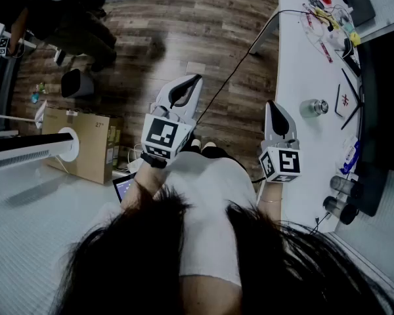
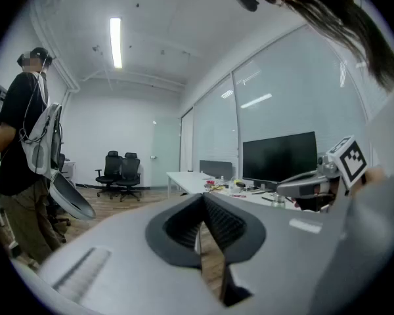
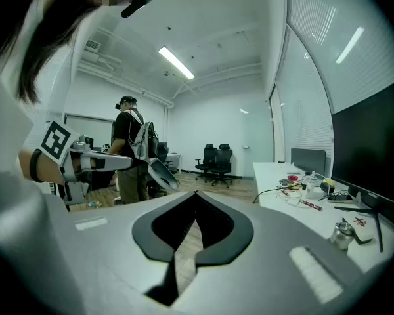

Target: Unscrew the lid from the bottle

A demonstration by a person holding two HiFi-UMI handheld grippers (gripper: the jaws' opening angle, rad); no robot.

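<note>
A small silver bottle (image 1: 313, 107) (image 3: 342, 233) with its lid on stands on the white table (image 1: 295, 58) to my right. Both grippers hang over the wooden floor in front of my body, away from the table. My left gripper (image 1: 196, 79) (image 2: 202, 197) is shut with nothing between its jaws. My right gripper (image 1: 270, 104) (image 3: 196, 193) is also shut and empty, a short way left of the bottle and beside the table's edge. Each gripper shows in the other's view: the right one (image 2: 302, 184), the left one (image 3: 105, 160).
A dark monitor (image 1: 381, 110) stands behind the bottle, with cables and small clutter (image 1: 328, 12) at the table's far end and two dark cylinders (image 1: 341, 199) nearer me. A cardboard box (image 1: 85, 143) sits on the floor at left. Another person (image 3: 128, 156) stands across the room near office chairs (image 3: 217, 159).
</note>
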